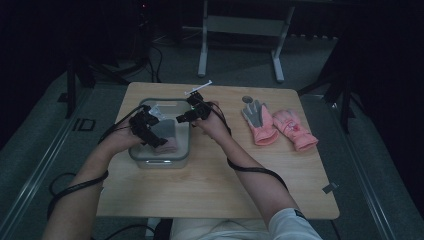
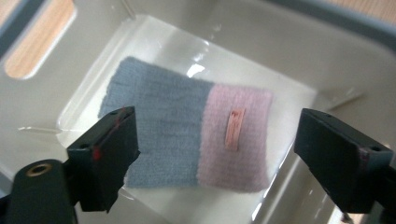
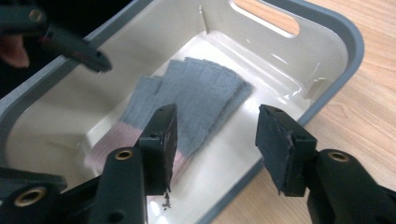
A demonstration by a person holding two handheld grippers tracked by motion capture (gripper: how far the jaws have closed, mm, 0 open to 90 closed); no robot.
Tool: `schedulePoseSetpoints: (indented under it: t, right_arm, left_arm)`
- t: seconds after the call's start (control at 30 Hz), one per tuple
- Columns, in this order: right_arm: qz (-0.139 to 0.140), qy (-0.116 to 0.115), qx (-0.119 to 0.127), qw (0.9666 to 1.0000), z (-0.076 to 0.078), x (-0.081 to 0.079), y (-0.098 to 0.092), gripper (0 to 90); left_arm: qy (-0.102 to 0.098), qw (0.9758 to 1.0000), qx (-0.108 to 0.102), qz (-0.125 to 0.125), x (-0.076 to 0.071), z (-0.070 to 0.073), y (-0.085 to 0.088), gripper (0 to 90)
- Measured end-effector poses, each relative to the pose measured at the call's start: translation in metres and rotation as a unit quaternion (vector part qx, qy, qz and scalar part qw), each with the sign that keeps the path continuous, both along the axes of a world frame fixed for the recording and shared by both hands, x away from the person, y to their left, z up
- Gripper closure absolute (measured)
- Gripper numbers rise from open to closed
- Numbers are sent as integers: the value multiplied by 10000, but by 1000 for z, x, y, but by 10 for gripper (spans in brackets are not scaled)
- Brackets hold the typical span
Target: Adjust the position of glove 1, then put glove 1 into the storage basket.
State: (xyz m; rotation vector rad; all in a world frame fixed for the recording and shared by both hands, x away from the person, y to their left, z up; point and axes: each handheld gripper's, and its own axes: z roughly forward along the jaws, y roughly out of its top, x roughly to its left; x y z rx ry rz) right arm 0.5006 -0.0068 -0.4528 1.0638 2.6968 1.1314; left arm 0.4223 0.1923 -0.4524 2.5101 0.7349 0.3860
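As we look down from the high view, the left gripper and right gripper hover over a grey-rimmed bin at centre frame; two pink gloves lie to its right on the table. Through the left gripper view, we see its jaws spread wide above a grey-and-pink knit glove flat on the bin floor. Through the right gripper view, its jaws stand open, empty, over the bin's rim.

text: "ID" in large letters | on: dark floor mat left of the table | small tag on grey-pink glove: unreadable | other text: none legible
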Motion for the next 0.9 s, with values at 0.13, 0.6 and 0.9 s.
schedulePoseSetpoints:
  t: [0.13, 0.6, 0.9]
  right_arm:
    - [190, -193, 39, 9996, 9, -9, -12, 458]
    - [14, -602, 75, 9982, 30, -26, -91, 483]
    - [-285, -901, 37, 9955, 32, -30, -155, 506]
  left_arm:
    - [-17, 9994, -289, 190, -3, 7, -13, 70]
    - [-313, 9915, -1229, 273, -35, 32, -80, 0]
    - [-437, 9818, -1829, 245, -54, 24, -119, 0]
